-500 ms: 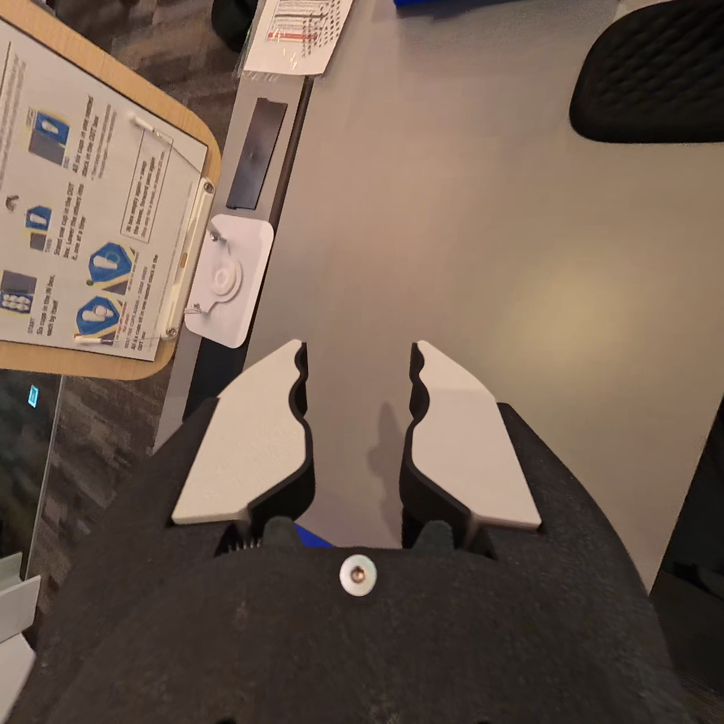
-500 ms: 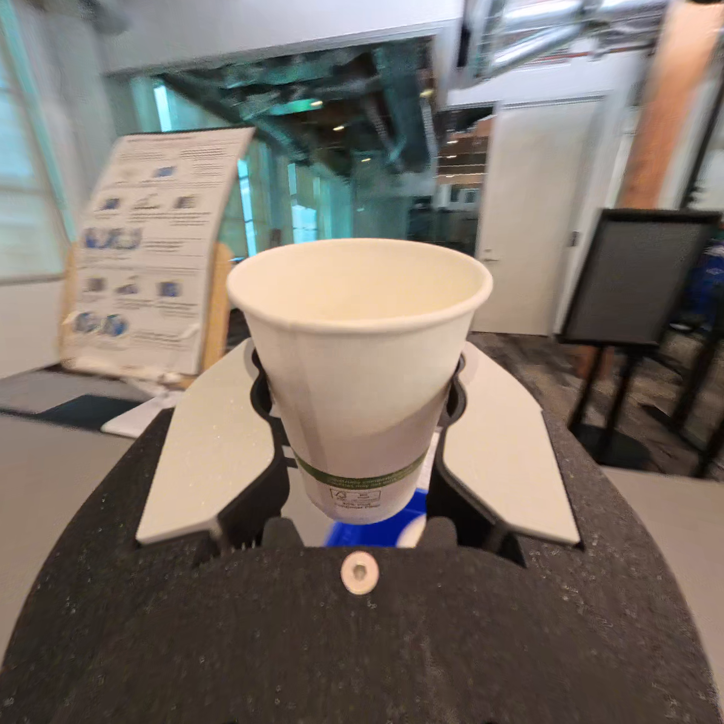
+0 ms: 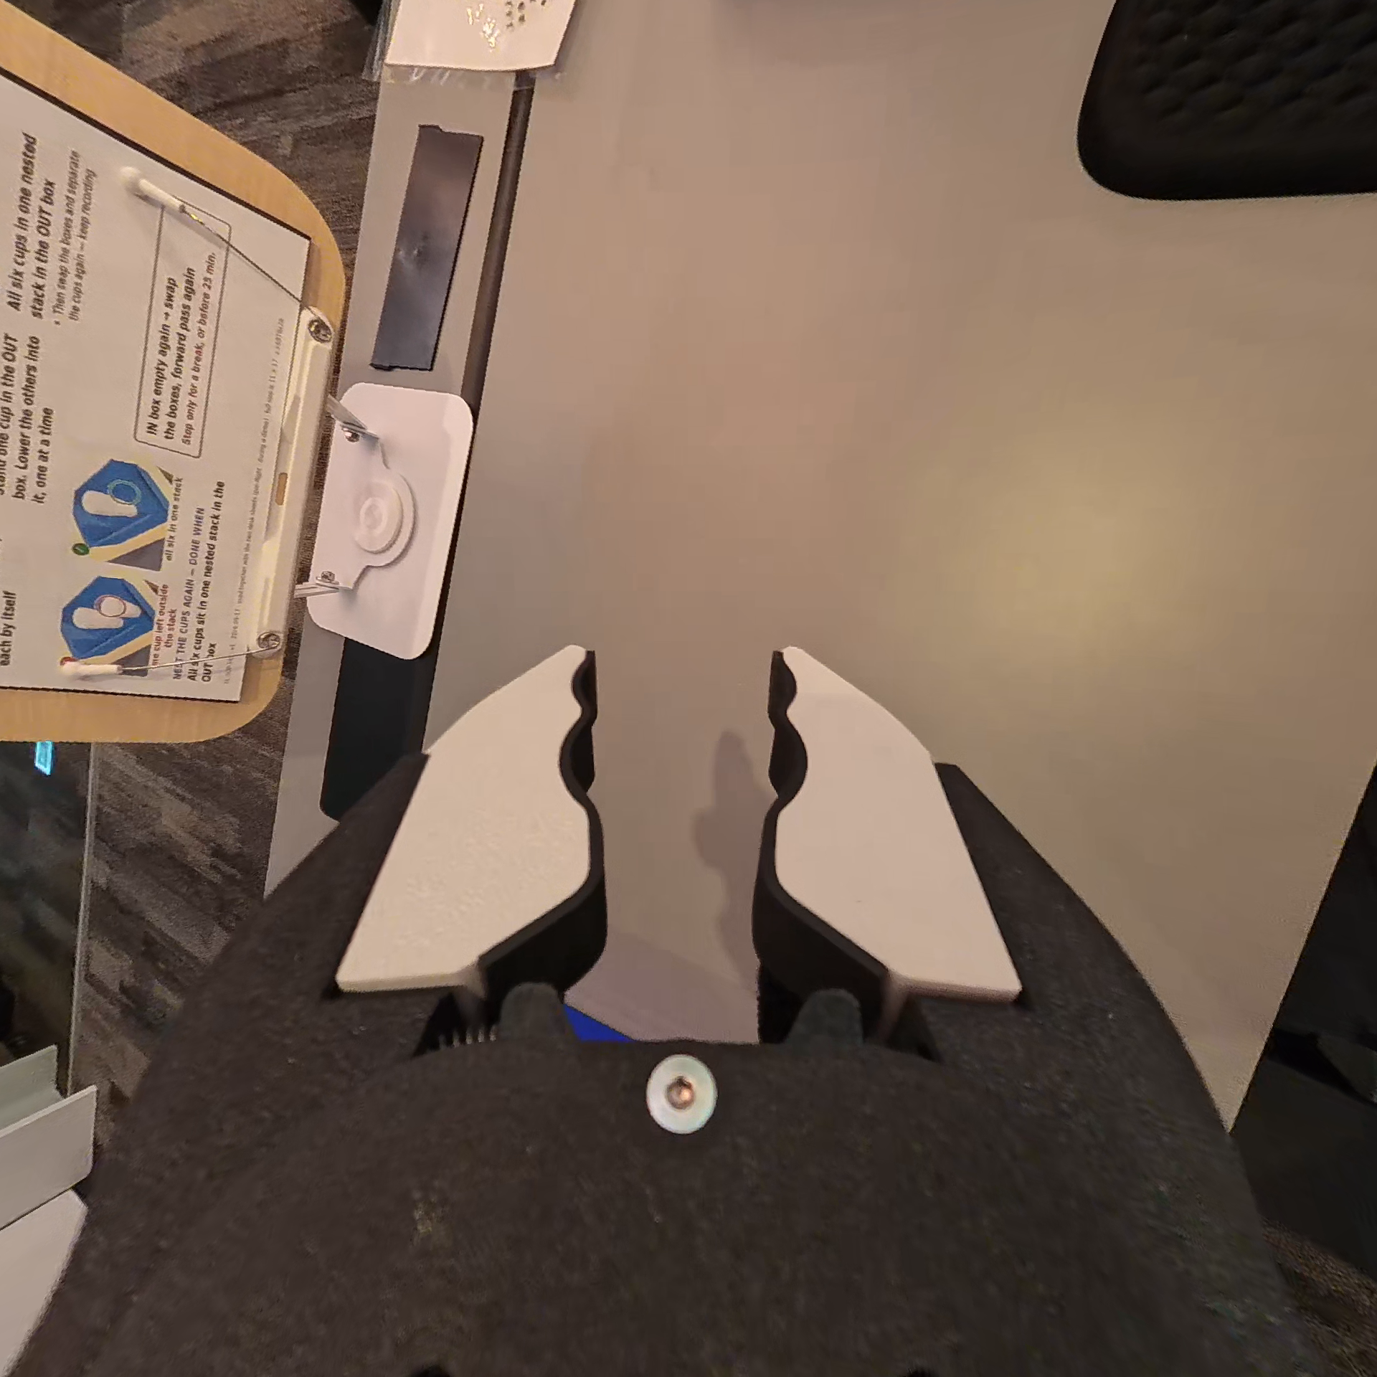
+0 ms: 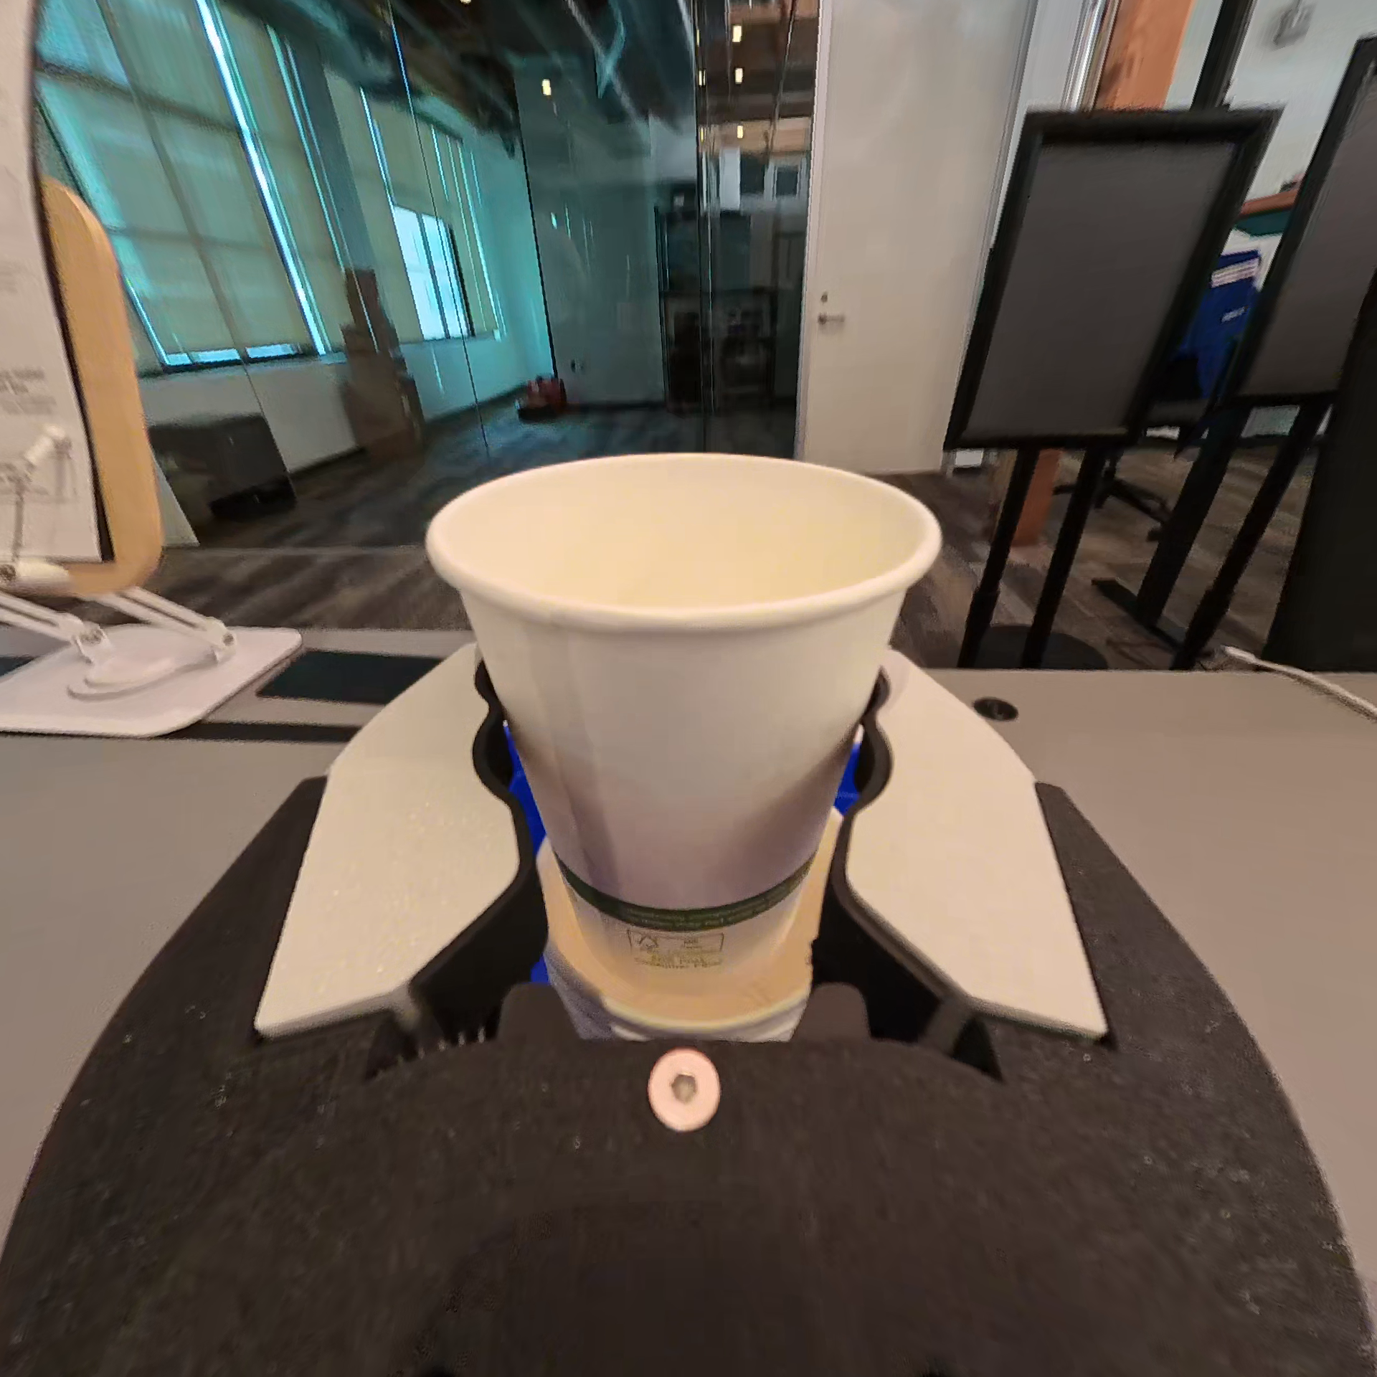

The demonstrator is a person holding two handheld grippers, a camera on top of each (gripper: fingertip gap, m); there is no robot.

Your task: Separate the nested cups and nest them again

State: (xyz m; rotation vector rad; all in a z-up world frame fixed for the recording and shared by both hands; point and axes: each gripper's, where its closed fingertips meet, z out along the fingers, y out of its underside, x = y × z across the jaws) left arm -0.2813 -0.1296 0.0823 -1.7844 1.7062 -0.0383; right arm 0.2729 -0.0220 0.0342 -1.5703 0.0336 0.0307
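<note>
White paper cup (image 4: 682, 670) clamped upright in right hand-held gripper (image 4: 682, 715)

Warm overhead light pools as a soft glow on the grey matte tabletop (image 3: 969, 447); teal daylight enters through blurred tall glass windows (image 4: 223, 223); wide-angle bending curves both views' edges

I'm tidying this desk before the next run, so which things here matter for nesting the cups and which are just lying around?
Part of the job:
- white paper cup, held upright in the right gripper
- second cup right below it
- blue box, glimpsed behind the cups
- left gripper, open and empty

Just lying about:
- instruction board on its white stand
- black chair
- black sign easel
</note>
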